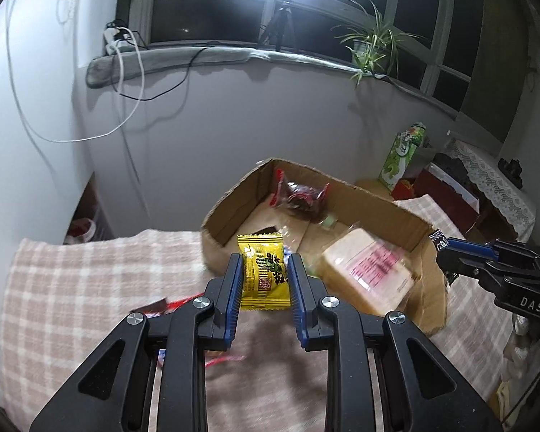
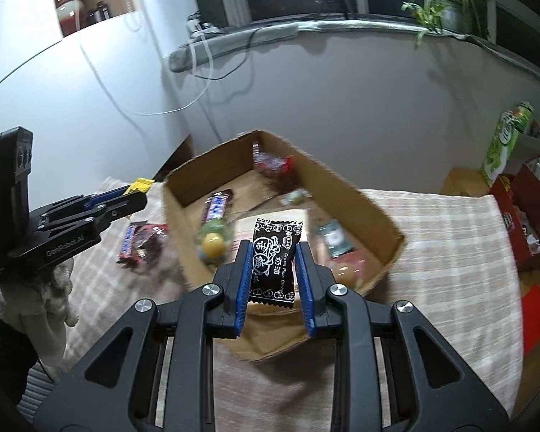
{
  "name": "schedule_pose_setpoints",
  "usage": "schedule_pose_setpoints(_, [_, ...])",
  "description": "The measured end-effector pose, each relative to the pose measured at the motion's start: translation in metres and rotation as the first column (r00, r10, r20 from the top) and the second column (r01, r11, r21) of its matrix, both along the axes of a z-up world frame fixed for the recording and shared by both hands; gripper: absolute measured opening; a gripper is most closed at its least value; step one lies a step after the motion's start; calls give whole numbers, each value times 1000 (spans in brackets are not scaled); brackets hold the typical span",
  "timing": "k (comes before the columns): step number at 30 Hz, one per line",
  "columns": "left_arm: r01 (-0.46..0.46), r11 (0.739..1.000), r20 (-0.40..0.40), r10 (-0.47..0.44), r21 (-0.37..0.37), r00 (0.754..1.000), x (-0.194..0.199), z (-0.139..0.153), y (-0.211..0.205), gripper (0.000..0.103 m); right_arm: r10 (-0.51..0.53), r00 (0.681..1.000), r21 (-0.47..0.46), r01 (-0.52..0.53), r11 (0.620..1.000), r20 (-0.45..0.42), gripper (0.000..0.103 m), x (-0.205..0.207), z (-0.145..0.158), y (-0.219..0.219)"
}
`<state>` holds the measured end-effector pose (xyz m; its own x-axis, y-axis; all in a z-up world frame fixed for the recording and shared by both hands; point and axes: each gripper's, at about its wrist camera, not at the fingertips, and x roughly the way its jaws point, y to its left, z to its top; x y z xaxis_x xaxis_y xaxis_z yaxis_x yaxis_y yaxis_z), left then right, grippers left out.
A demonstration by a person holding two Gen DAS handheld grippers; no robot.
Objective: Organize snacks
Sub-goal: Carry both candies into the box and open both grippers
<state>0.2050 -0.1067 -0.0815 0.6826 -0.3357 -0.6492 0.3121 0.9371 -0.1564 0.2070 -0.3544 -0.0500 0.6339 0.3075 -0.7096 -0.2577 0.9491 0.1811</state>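
Note:
My left gripper (image 1: 264, 270) is shut on a yellow candy packet (image 1: 264, 273), held in the air just short of the near left wall of an open cardboard box (image 1: 226, 212). My right gripper (image 2: 274, 255) is shut on a black plum candy packet (image 2: 274, 259) above the box's near wall (image 2: 270, 338). Inside the box lie a red packet (image 1: 298, 198), a wrapped sandwich bread (image 1: 370, 270), a dark candy bar (image 2: 217, 205) and a yellow-green sweet (image 2: 212, 244). The right gripper (image 1: 446, 248) shows at the right edge of the left wrist view, the left gripper (image 2: 133, 194) at the left of the right wrist view.
The box rests on a table under a pink checked cloth (image 1: 90, 280). Loose red wrappers (image 2: 140, 241) lie on the cloth left of the box. A green carton (image 1: 403, 151) and red boxes (image 2: 532, 212) stand to the right. A gloved hand (image 2: 50, 309) holds the left gripper.

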Motion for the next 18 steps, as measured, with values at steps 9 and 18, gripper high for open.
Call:
schedule_pose_setpoints(9, [-1, 1000, -32, 1, -3, 999, 29, -7, -24, 23, -34, 999, -8, 34, 999, -30, 25, 31, -12, -22])
schedule_pose_setpoints(18, [0, 1000, -61, 1, 14, 998, 49, -20, -40, 23, -36, 997, -26, 35, 999, -71, 25, 53, -33, -23])
